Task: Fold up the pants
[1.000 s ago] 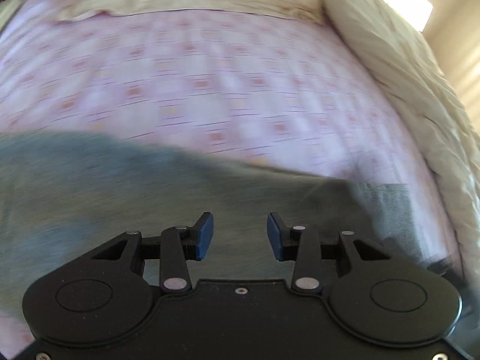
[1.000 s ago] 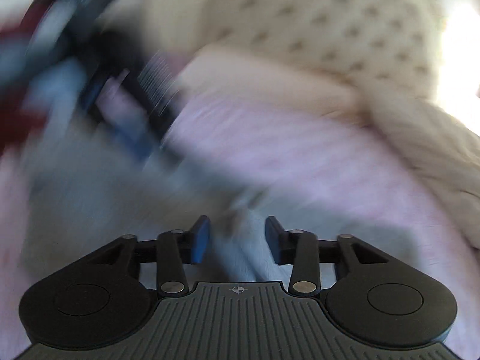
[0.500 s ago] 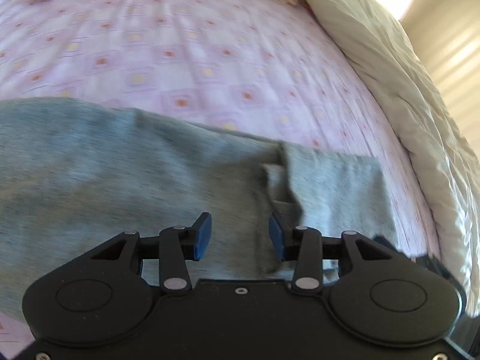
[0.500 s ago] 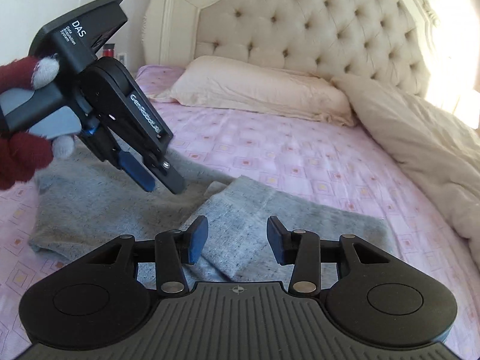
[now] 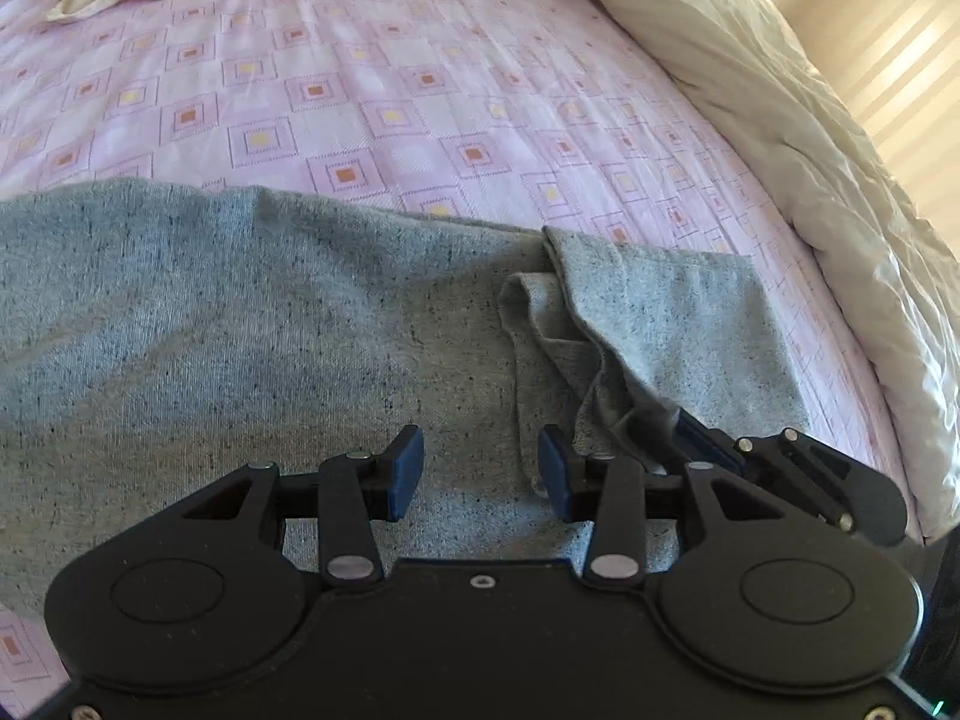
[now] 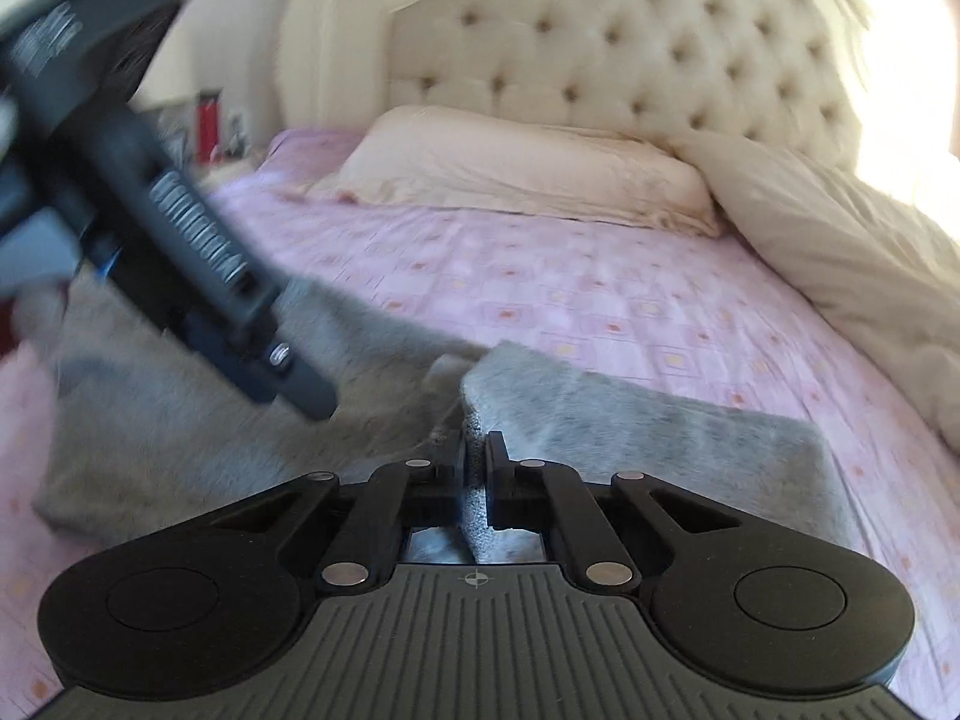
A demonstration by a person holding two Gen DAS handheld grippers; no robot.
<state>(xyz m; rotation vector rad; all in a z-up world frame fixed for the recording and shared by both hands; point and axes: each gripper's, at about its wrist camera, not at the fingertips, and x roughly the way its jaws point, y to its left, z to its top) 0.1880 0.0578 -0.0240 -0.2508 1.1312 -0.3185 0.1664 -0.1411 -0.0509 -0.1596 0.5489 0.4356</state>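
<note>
Right wrist — right gripper (image 6: 477, 462) pinches grey pants (image 6: 630, 420).

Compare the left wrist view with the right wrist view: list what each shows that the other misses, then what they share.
Only the left wrist view shows the left gripper from behind, open above the gray pants, and the striped light on the wall at far right. Only the right wrist view shows the tufted headboard, the red item by the bed, and the right gripper shut on a fold of the pants. Both show the pants, the pink patterned sheet, the cream pillow and the cream duvet.
</note>
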